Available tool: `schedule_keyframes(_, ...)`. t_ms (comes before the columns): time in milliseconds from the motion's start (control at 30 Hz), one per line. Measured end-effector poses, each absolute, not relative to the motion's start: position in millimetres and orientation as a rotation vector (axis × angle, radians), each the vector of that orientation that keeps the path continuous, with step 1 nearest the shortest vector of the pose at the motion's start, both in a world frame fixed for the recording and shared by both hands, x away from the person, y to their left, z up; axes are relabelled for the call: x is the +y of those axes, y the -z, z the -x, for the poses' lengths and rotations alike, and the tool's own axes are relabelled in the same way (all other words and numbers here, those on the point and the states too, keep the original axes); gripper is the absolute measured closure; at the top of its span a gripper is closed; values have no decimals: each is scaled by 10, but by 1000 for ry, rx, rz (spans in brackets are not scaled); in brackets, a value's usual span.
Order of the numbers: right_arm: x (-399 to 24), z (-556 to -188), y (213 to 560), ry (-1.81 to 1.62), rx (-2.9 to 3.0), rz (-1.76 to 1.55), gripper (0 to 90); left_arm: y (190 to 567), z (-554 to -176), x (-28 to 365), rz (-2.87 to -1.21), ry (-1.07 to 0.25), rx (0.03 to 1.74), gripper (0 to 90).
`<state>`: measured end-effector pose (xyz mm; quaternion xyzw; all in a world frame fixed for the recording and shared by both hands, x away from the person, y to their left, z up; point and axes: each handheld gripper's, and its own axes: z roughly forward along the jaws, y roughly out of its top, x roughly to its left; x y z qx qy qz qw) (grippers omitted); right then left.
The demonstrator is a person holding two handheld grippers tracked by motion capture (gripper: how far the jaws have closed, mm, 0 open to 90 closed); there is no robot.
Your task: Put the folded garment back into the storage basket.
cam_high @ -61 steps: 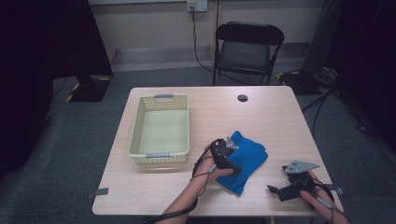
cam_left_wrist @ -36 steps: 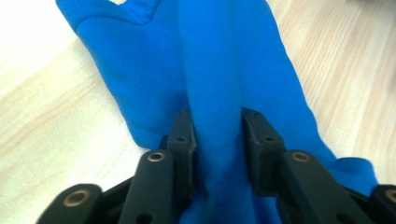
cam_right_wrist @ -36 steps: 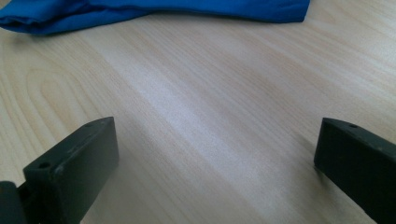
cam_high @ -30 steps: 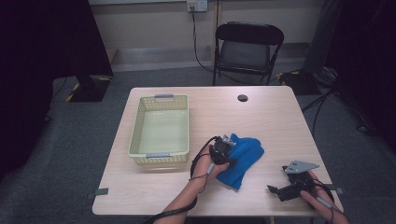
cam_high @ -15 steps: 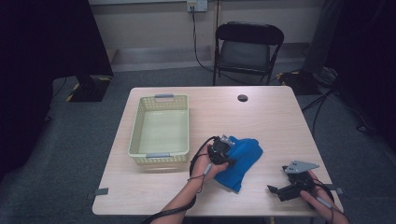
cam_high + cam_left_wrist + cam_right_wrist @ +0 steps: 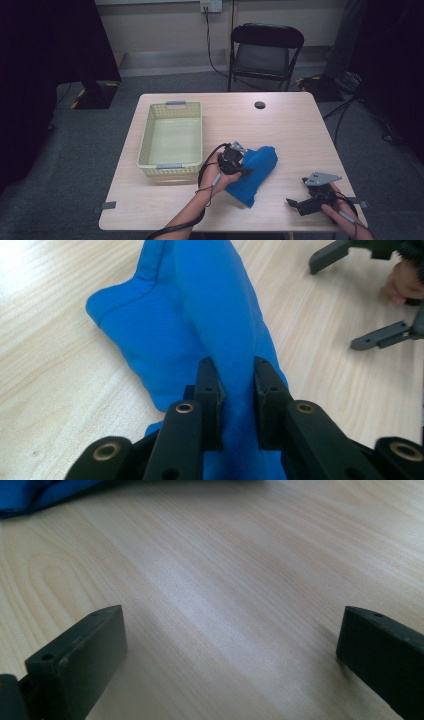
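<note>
- Blue fabric cloth (image 6: 220,325) is pinched in a raised fold by the left gripper (image 6: 236,390).
- Right gripper (image 6: 230,650) rests wide apart, holding nothing, on the light wooden table (image 6: 290,125).

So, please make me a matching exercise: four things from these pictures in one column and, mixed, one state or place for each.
Things:
1. left tool
2. right tool
3. blue cloth
4. basket

States or places:
A. stands empty on the table's left part
B. shut on a fold of fabric
C. open, above bare wood
D. partly lifted, one end still on the table

Pairs: 1-B, 2-C, 3-D, 4-A
</note>
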<state>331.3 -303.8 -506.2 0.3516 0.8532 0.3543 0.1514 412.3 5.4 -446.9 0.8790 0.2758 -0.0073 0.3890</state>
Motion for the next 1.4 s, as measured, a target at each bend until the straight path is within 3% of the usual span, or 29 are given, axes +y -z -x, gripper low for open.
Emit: schedule_keyframes(1400, -3038, -3313, 5062, -1017, 2450, -1009, 0, 3881, -4047, 390, -2136, 21, 700, 766)
